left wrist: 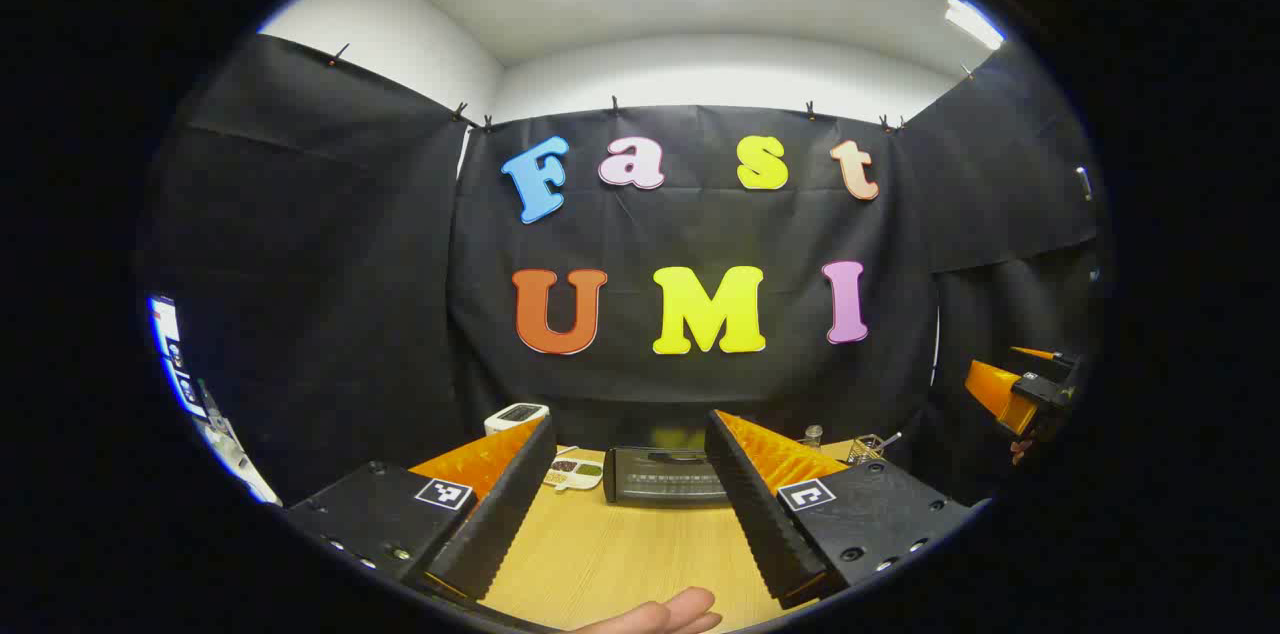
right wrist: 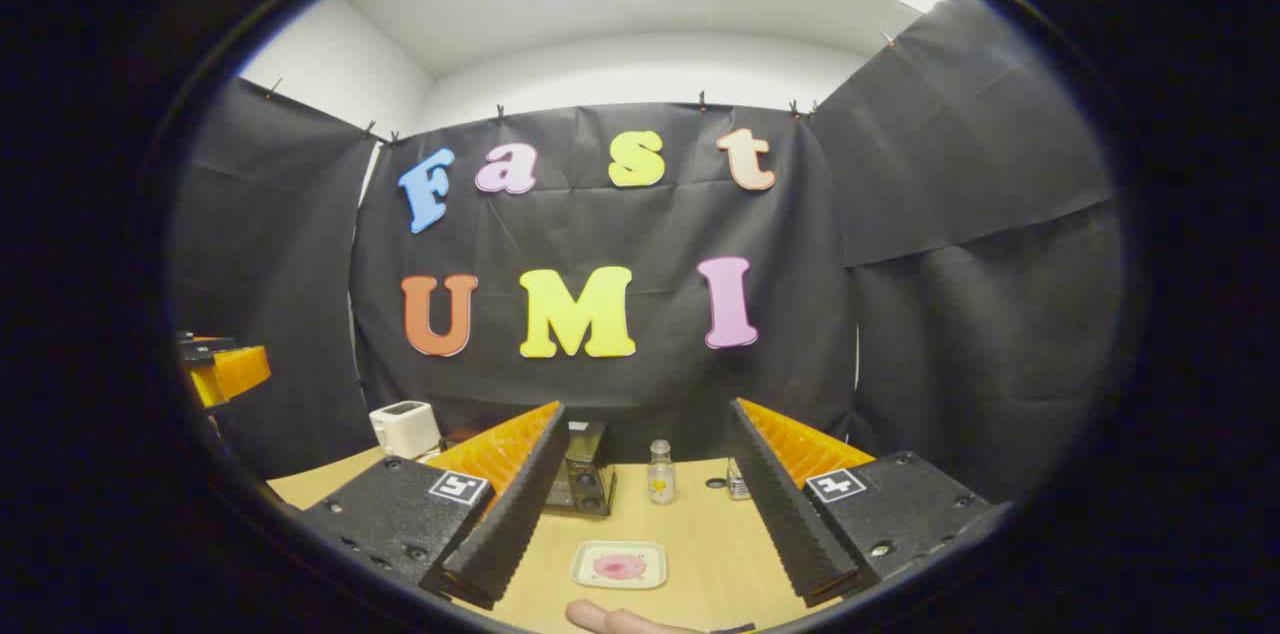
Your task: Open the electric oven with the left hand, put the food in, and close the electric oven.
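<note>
A black electric oven (left wrist: 668,475) stands at the back of the wooden table (left wrist: 610,554) with its door closed, straight ahead of my left gripper (left wrist: 632,459), which is open and well short of it. In the right gripper view the oven (right wrist: 582,469) shows its side behind my right gripper's left finger. A small square plate with pink food (right wrist: 620,565) lies on the table (right wrist: 700,544) between the fingers of my right gripper (right wrist: 648,444), which is open and above it.
A white toaster (right wrist: 405,429) sits at the table's back left. A divided dish of seasonings (left wrist: 572,473) lies left of the oven. A small glass bottle (right wrist: 659,473) and a jar (right wrist: 737,482) stand behind the plate. A fingertip (left wrist: 665,612) shows at the bottom.
</note>
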A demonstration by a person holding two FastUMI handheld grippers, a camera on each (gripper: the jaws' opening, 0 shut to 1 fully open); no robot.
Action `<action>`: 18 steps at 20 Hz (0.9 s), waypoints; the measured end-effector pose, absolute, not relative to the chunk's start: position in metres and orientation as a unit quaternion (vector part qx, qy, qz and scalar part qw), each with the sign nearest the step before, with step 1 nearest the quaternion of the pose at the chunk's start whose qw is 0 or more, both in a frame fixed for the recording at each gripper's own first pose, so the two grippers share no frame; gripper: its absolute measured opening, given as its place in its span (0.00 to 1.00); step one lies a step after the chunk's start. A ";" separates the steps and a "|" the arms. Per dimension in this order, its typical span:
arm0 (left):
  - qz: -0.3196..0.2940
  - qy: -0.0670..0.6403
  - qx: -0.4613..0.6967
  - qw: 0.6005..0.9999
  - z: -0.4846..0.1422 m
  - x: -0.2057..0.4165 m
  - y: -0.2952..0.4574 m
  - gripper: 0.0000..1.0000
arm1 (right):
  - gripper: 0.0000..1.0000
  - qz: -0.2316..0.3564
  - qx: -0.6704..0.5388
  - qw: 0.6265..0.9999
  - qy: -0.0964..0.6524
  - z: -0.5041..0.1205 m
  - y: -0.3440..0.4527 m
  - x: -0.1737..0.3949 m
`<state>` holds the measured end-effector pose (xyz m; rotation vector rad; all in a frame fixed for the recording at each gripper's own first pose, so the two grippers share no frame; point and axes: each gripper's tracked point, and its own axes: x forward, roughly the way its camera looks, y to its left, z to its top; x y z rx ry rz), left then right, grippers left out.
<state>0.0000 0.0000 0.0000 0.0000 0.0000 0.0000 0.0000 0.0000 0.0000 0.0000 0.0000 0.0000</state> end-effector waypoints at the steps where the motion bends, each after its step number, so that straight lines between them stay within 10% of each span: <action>1: -0.001 0.002 0.001 1.000 -0.003 0.001 -0.001 0.95 | 0.96 0.001 -0.002 1.000 0.003 -0.002 -0.002 0.001; 18: -0.028 0.030 -0.001 0.999 -0.056 0.107 -0.026 0.95 | 1.00 0.033 0.030 0.999 -0.020 -0.010 -0.033 0.050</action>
